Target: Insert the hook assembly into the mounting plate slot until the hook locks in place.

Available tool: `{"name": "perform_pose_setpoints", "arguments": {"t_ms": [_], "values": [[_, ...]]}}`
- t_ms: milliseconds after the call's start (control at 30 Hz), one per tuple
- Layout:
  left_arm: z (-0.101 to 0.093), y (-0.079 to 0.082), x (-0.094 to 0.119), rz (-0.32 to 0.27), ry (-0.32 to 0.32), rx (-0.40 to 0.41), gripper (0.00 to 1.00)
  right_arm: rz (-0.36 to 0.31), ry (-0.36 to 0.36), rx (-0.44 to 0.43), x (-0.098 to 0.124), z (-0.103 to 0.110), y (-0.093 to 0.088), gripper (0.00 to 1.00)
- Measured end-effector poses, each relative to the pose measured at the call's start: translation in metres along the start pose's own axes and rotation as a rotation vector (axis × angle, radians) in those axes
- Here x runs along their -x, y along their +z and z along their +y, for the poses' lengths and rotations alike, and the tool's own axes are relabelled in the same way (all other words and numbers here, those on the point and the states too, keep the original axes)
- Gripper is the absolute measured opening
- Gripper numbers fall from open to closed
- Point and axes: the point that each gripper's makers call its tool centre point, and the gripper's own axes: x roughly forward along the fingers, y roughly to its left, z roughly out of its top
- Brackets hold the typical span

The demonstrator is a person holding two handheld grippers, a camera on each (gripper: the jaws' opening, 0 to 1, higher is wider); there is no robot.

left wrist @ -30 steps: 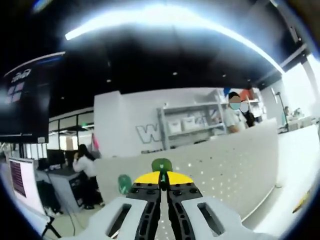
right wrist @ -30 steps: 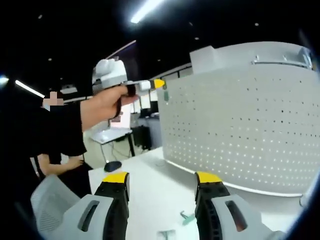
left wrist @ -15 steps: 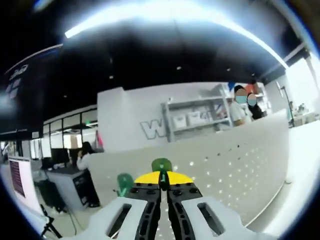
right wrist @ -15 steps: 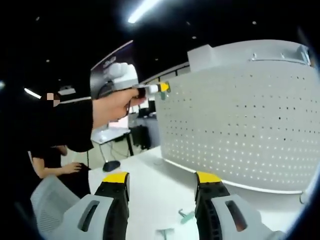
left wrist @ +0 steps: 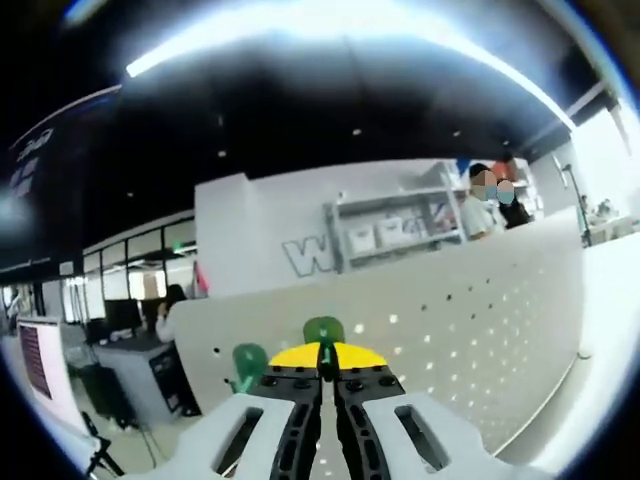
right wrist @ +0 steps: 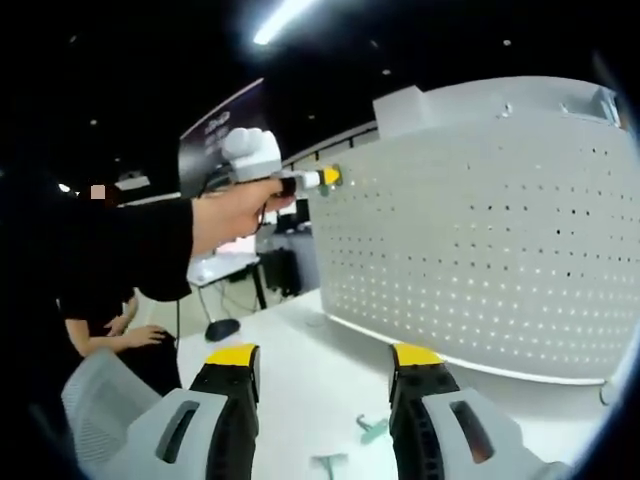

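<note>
Hook pinched in left tool, mostly hidden; pegboard beyond.

You have two grippers: the left gripper, its jaws closed on one green hook, and the right gripper, jaws apart. One white perforated mounting plate stands on the tabletop. You have a second green hook beside the first, and two more green hooks lie near the tabletop's front edge.
</note>
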Motion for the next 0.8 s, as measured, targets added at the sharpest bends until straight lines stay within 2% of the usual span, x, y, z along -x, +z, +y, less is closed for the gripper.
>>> {"name": "perform_pose_setpoints", "arguments": {"t_ms": [800], "values": [[0.0006, -0.0072, -0.0064, 0.004, 0.009, -0.003, 0.02, 0.017, -0.01, -0.006, 0.0015, -0.004, -0.0048, 0.51]]}}
